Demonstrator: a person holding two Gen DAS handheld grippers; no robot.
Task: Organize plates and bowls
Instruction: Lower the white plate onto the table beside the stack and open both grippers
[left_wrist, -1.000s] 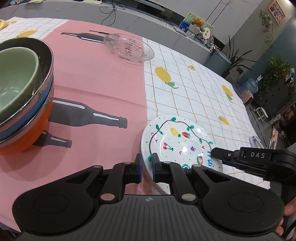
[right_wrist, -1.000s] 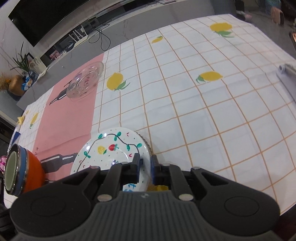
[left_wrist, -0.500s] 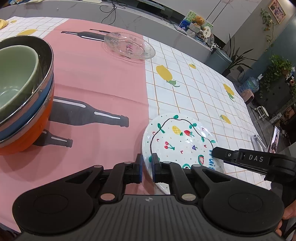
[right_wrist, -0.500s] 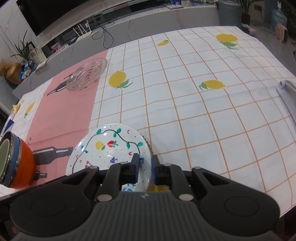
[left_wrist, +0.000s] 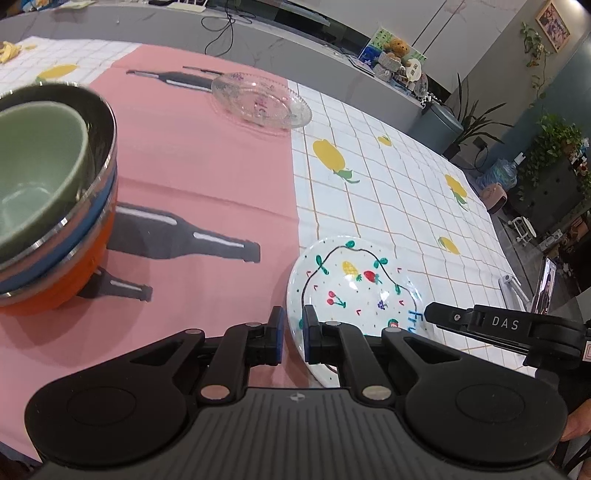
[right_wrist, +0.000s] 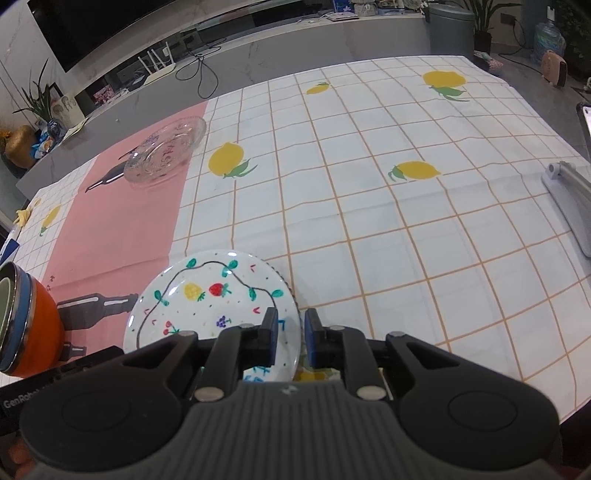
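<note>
1. Left tongs (left_wrist: 292, 334): pressed together on the near-left rim of the painted plate (left_wrist: 354, 284). One pad sits inside the rim wall and the other outside it.

2. Right tongs (right_wrist: 291, 334): the jaws are opening. The plate's near-right rim stands between them, and I see a strip of plate between the inner pad and the rim, so the pads no longer pinch it.

3. Plate attitude: it is face up and round, so it has no long axis. The blue lettering is on the edge nearest me and the painted vine loops toward the far side. I cannot tell whether its base rests on the cloth or is held just clear.

4. Plate location: it is at the near part of the bench (right_wrist: 406, 240), on the white checked cloth with its left rim at the seam of the pink strip.

5. Left side: the stack of bowls (left_wrist: 48, 229) stands on the pink strip, well apart from the plate. It has an orange bowl at the bottom, steel-rimmed bowls above and a green bowl (left_wrist: 33, 158) nested on top.

6. Far side: a glass plate (left_wrist: 260, 101) lies flat at the far end of the pink strip, next to the seam. Bare cloth lies between it and the painted plate.

7. Right side: open checked cloth runs to a silver stand (right_wrist: 569, 199) near the bench edge.
</note>
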